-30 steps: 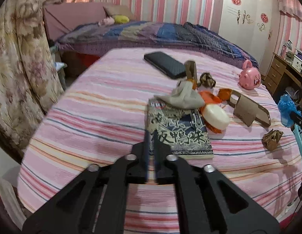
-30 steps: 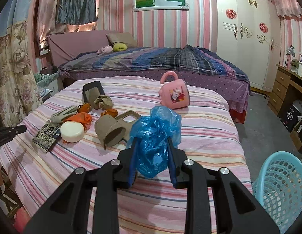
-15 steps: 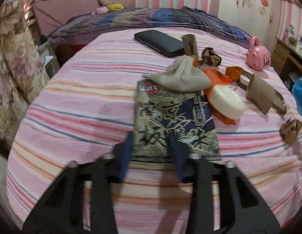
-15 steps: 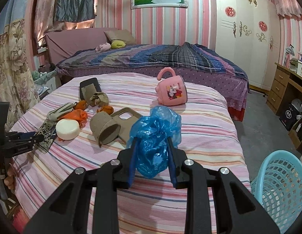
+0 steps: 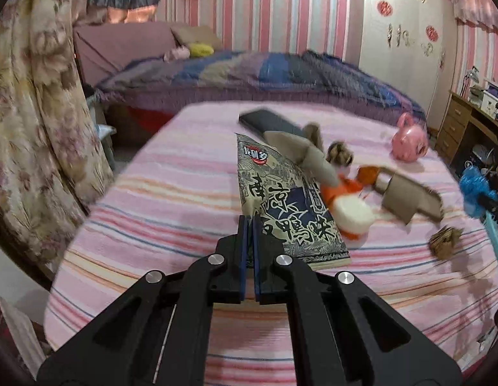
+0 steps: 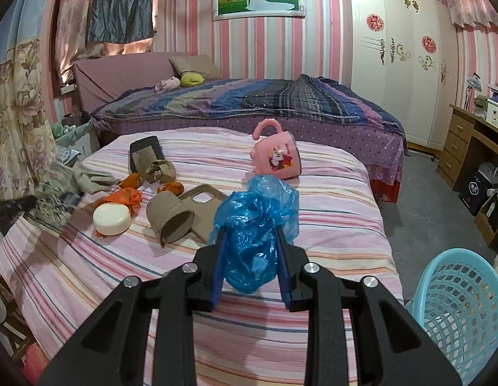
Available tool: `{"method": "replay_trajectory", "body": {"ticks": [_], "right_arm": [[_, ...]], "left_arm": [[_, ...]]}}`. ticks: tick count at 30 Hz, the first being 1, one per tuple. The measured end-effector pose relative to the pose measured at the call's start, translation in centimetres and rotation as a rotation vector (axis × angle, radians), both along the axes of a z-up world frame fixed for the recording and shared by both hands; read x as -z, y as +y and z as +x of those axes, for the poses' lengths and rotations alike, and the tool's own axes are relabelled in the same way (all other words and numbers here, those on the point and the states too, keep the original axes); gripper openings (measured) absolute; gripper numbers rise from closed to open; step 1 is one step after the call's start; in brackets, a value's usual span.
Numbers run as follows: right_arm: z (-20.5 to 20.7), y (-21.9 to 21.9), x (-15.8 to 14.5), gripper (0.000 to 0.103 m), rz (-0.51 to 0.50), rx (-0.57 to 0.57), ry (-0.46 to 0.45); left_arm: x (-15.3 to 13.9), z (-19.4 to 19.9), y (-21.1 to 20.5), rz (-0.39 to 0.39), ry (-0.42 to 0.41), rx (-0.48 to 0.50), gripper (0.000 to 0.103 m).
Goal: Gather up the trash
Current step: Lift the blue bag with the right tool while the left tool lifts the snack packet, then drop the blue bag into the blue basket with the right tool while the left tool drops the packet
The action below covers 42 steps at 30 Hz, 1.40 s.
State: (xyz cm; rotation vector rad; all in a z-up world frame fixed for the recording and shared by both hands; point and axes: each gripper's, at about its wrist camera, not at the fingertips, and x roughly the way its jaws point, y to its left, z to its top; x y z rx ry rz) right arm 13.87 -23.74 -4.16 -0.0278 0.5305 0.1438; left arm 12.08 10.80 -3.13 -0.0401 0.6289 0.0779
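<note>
I see a thin, crinkled, glossy blue plastic bag (image 6: 257, 225) between matt black fingers (image 6: 282, 257) with blue pads. The printed snack packet (image 5: 281, 206) looks like slick foil. The striped pink bed cover (image 5: 171, 199) is woven cloth; the light-blue lattice basket (image 6: 458, 292) is smooth plastic.

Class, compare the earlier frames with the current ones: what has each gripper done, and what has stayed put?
The left gripper opened, then shut on the near edge of the flat printed snack packet and tilted it up off the striped bed. The right gripper stays clamped on the crumpled blue plastic bag. The pink mug has not moved.
</note>
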Motion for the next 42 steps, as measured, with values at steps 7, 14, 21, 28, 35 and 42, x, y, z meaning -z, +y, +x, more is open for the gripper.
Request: {"method": "replay_trajectory", "body": {"ticks": [7, 14, 21, 28, 35, 42], "right_arm": [[-0.7, -1.2, -0.5, 0.028, 0.017, 0.018, -0.013], [-1.9, -3.6, -1.2, 0.028, 0.050, 0.049, -0.033], [-3.2, -7.2, -1.9, 0.028, 0.053, 0.095, -0.047], [-4.5, -12.5, -2.2, 0.028, 0.013, 0.192, -0.051], [-6.1, -19.4, -2.3, 0.028, -0.013, 0.305, -0.030], [-7.8, -24.6, -1.0, 0.028, -0.042, 0.397, 0.011]], "left_arm": [[-3.5, -2.1, -2.6, 0.044, -0.084, 0.025, 0.002], [-2.9, -2.5, -5.9, 0.050, -0.071, 0.047, 0.002], [-3.0, -3.1, -10.0, 0.045, -0.084, 0.096, 0.002], [-4.2, -3.0, -15.0, 0.033, -0.108, 0.189, 0.002], [-4.0, -2.2, -21.4, 0.003, -0.108, 0.315, 0.002], [-2.9, -1.8, -29.0, -0.008, -0.102, 0.450, 0.002]]}}
